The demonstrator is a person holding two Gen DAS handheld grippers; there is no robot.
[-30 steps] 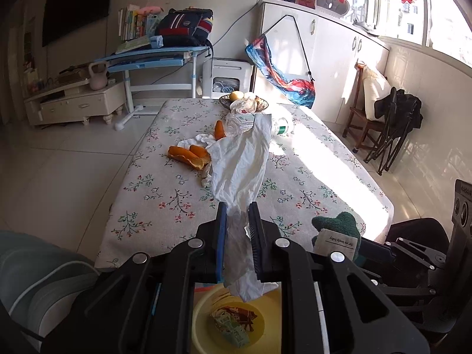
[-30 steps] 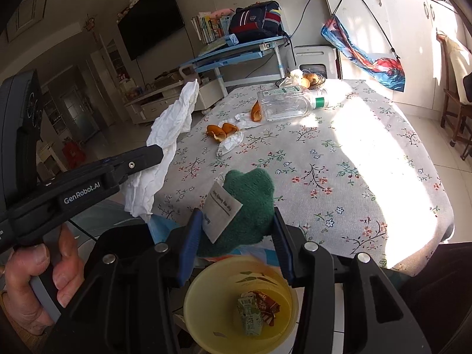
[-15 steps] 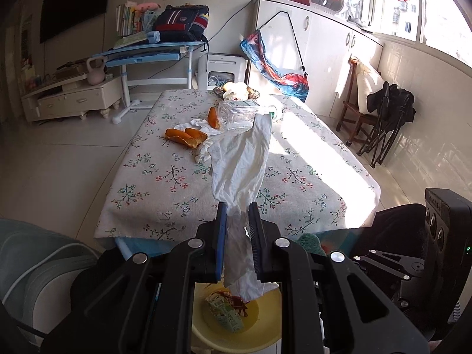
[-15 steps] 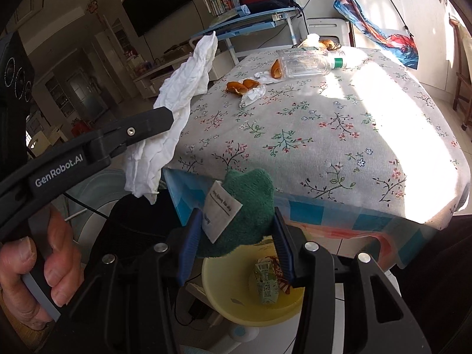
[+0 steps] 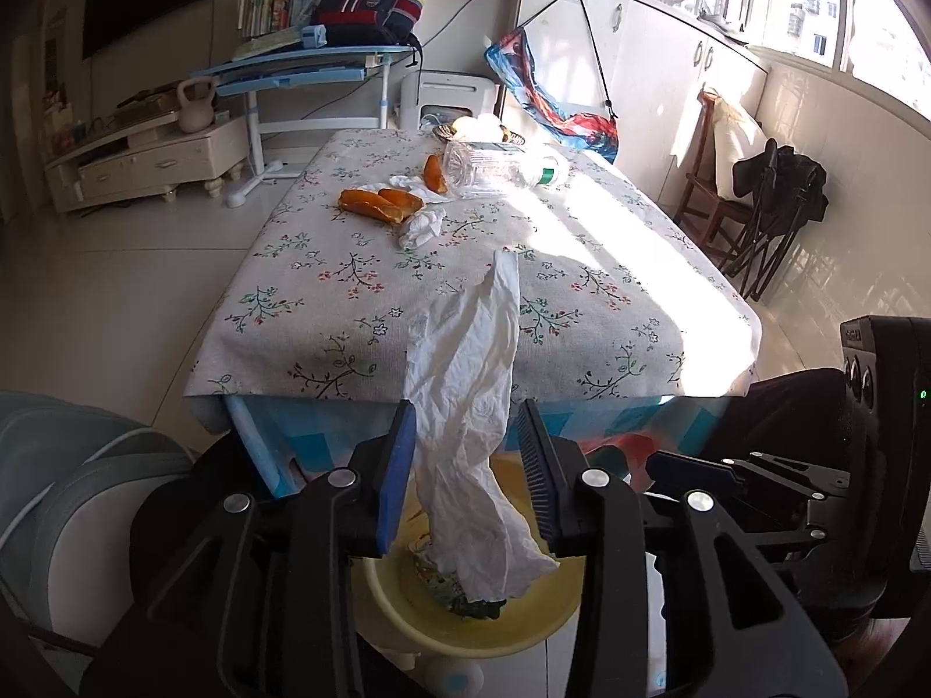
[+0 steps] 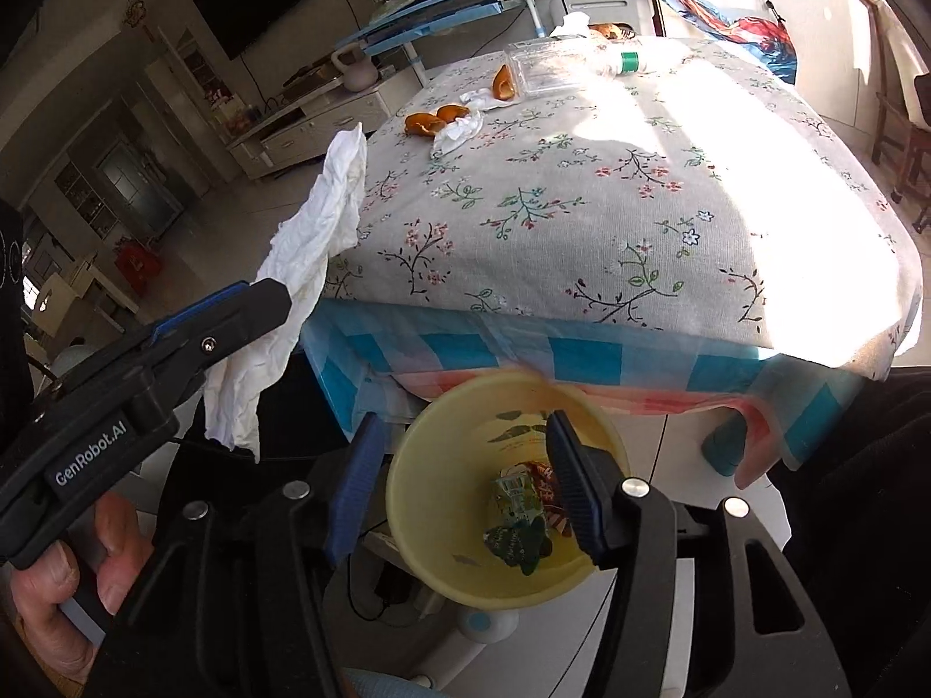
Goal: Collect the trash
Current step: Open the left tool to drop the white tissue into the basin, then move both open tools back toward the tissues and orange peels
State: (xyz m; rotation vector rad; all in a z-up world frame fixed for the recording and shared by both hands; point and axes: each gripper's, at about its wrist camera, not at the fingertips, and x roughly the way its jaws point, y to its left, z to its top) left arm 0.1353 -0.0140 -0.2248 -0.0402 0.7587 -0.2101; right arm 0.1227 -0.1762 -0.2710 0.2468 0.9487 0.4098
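A long crumpled white tissue [image 5: 465, 372] hangs between the fingers of my left gripper [image 5: 465, 465], whose jaws are opening; the pads stand apart from it on both sides. Its lower end dangles over the yellow bin [image 5: 547, 611] on the floor by the table's near edge. In the right wrist view the same tissue [image 6: 308, 256] still leans on the left gripper [image 6: 273, 302]. My right gripper [image 6: 465, 483] is opening above the bin [image 6: 419, 500] with nothing between its fingers. The green knitted piece with a paper tag [image 6: 518, 541] lies in the bin among wrappers.
On the floral table [image 5: 582, 302] lie orange peels [image 5: 378, 205], a small tissue wad [image 5: 422, 227] and a clear plastic bottle [image 5: 494, 168]. A wooden chair [image 5: 715, 198] and a folded black chair [image 5: 780, 198] stand right. A grey seat [image 5: 70, 494] is at my left.
Both grippers sank below the table's edge toward the bin. The left jaws spread off the tissue. The right jaws widened and the green piece dropped into the bin.
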